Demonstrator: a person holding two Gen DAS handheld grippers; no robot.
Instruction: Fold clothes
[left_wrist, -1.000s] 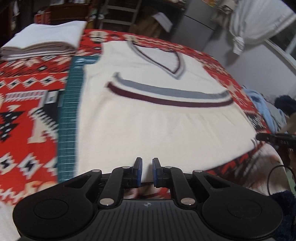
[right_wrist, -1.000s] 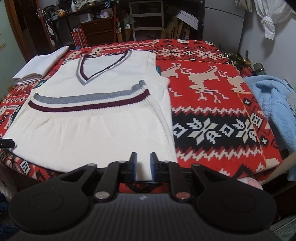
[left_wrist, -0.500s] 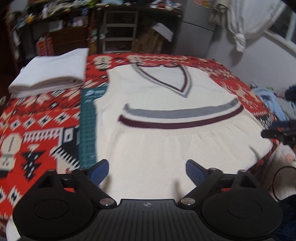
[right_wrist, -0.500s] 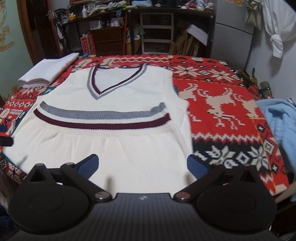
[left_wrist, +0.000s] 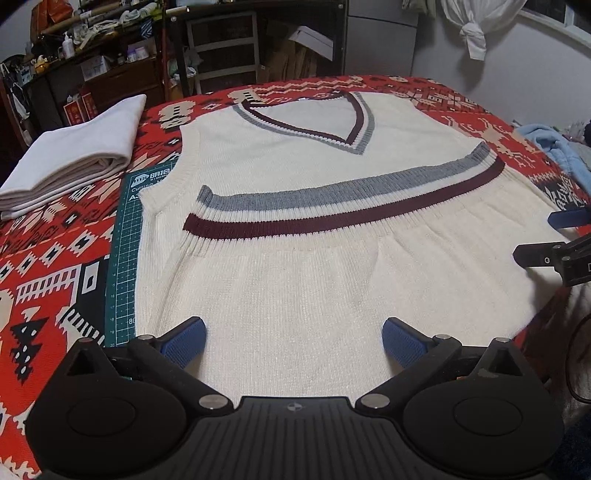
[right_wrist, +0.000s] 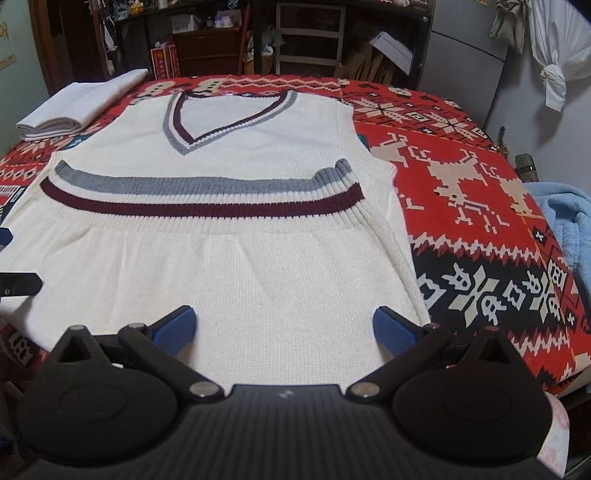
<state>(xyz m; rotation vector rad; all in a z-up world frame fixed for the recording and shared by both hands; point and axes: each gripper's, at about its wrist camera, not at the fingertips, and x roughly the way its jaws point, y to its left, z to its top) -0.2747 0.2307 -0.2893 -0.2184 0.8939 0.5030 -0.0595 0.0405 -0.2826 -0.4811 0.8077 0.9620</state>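
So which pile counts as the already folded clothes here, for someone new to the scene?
Start at the red patterned blanket covering the table. Past the cream vest, at the far left corner, lies the folded white stack. It alone is plain white and layered; the vest has grey and maroon stripes.

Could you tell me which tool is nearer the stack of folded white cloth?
Left. The left tool is at the vest's hem on the stack's side; the right tool is farther across.

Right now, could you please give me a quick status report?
Left gripper and right gripper open, empty. Vest flat, hem folded up. Nothing in the way.
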